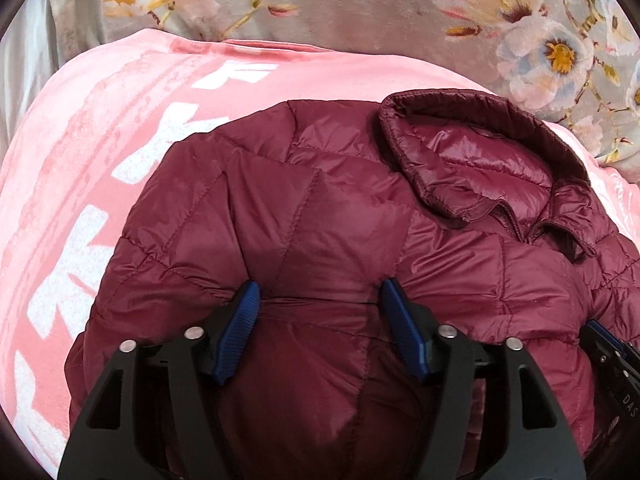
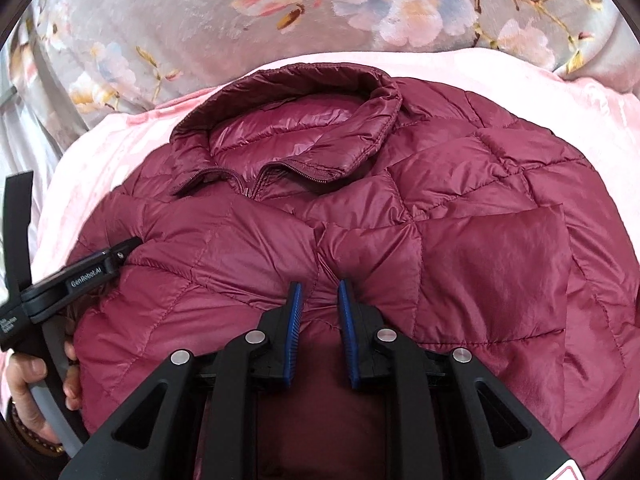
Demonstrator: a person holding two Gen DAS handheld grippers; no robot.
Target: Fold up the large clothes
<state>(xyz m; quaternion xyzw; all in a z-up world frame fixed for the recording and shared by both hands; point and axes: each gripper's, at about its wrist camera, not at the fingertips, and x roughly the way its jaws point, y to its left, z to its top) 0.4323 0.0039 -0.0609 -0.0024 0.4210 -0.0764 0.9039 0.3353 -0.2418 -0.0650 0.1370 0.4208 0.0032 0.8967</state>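
Note:
A maroon quilted puffer jacket point(image 1: 340, 232) lies front-up on a pink blanket, collar point(image 1: 472, 148) away from me; it also shows in the right wrist view point(image 2: 400, 240), collar point(image 2: 296, 136) at the top. My left gripper point(image 1: 318, 292) is open, its blue pads point(image 1: 240, 324) pressing down on the jacket with fabric bulging between them. My right gripper point(image 2: 320, 290) is partly closed, with a ridge of jacket fabric between its pads point(image 2: 294, 320). The left gripper also shows at the left of the right wrist view point(image 2: 128, 246), and the right gripper at the right edge of the left wrist view point(image 1: 608, 344).
The pink blanket point(image 1: 80, 160) with white lettering covers the surface under the jacket. Behind it lies a grey floral bedspread point(image 1: 360, 0), also in the right wrist view point(image 2: 160, 40). A hand point(image 2: 28, 384) holds the left gripper's handle at lower left.

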